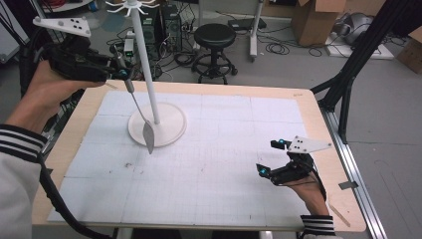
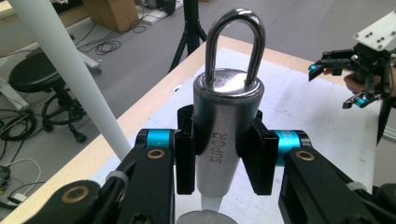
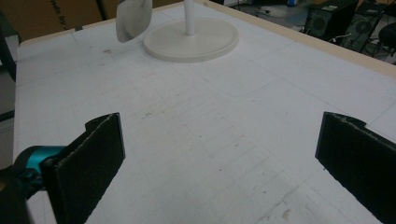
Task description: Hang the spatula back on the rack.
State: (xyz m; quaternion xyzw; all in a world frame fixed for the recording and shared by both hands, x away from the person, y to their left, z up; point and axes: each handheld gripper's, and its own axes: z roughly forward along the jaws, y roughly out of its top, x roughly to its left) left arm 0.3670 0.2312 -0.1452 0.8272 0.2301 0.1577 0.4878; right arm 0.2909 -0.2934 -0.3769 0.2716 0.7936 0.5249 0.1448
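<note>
the left gripper (image 1: 121,74) was clamped on the steel handle of a spoon (image 1: 141,115) (the one with a hanging loop on its end), holding it in the air with the bowl hanging down over the round base of the white rack (image 1: 157,124), just beside its pole. the right gripper (image 1: 268,159) sat low over the white mat (image 1: 209,164) near the table's right edge, well apart from the spoon, jaws spread wide with nothing in them.
</note>
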